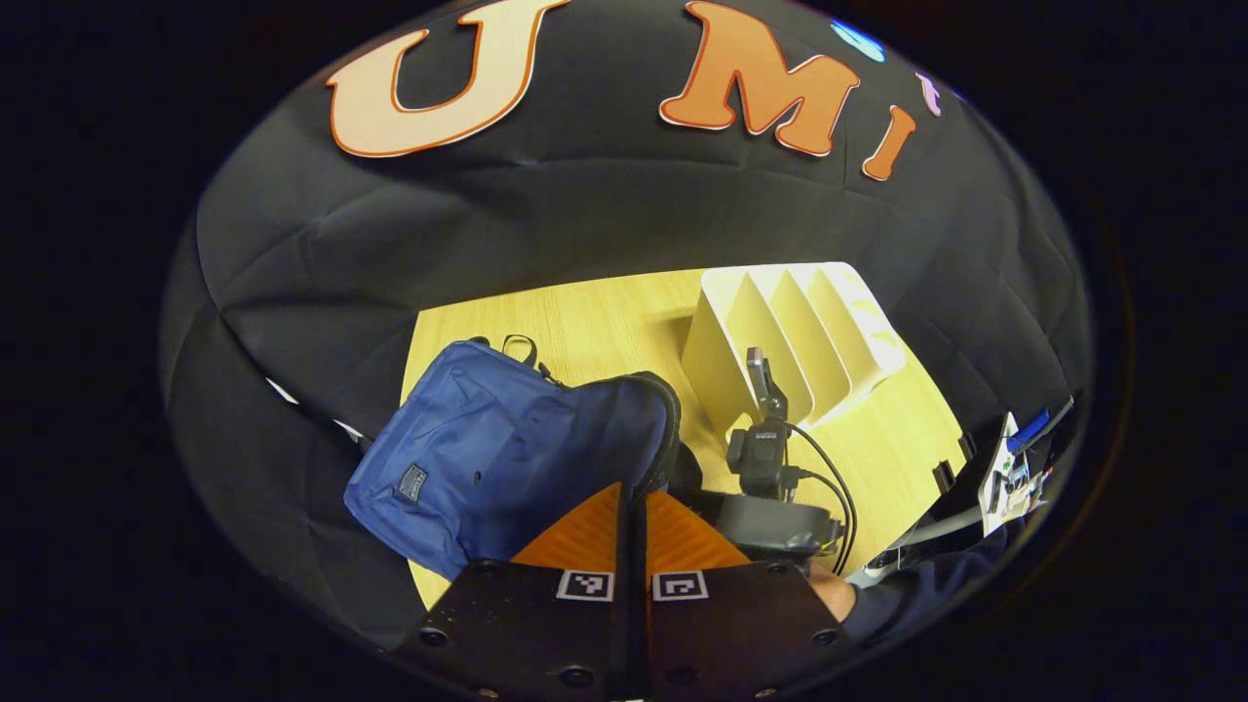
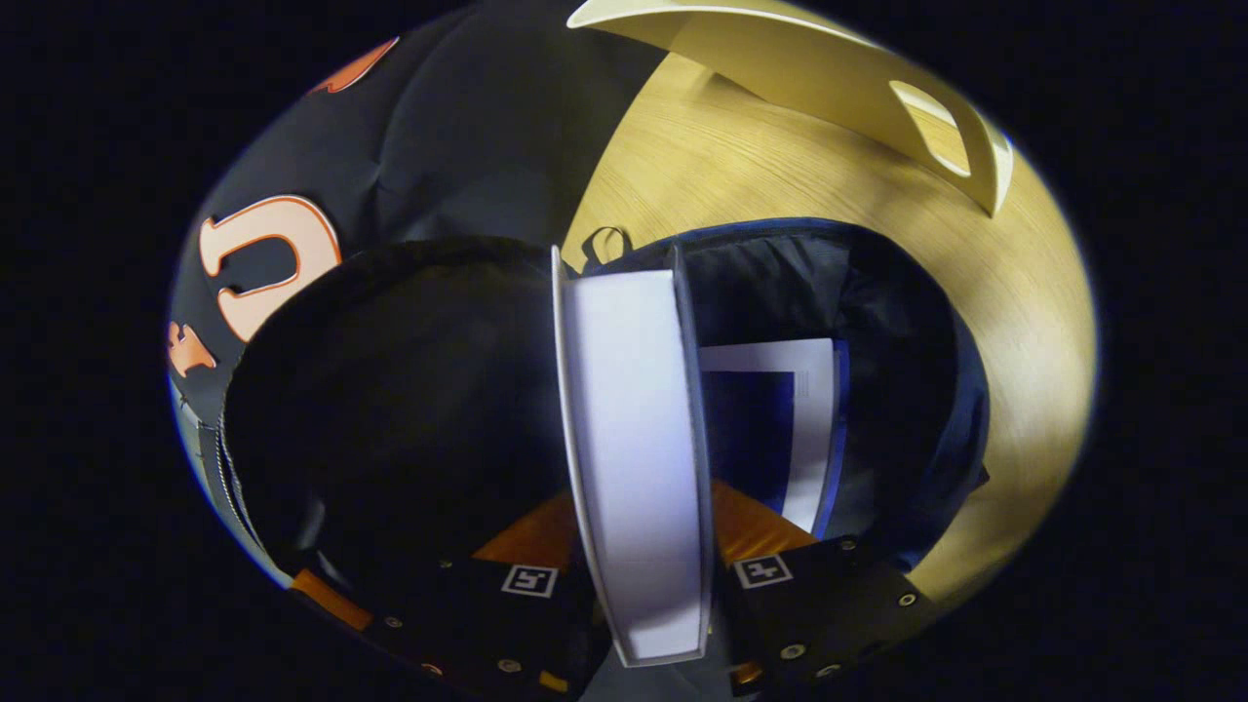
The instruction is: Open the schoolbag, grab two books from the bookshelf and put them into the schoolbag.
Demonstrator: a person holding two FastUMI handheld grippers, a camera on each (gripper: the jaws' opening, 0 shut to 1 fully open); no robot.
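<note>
Now the wooden table (image 1: pixel 595 322) carries the blue schoolbag (image 1: pixel 468 458) left of the empty white bookshelf (image 1: pixel 790 331). Clamped on the bag's opening edge is the left gripper (image 1: pixel 634 526); the right gripper (image 2: pixel 639 575) clamps a white book (image 2: pixel 634 439) above the open bag, where another book (image 2: pixel 780 419) lies.

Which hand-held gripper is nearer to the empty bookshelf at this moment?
Right. The right hand-held gripper sits over the open schoolbag just in front of the bookshelf, shut on a book. The left hand-held gripper grips the schoolbag's rim, farther back.
</note>
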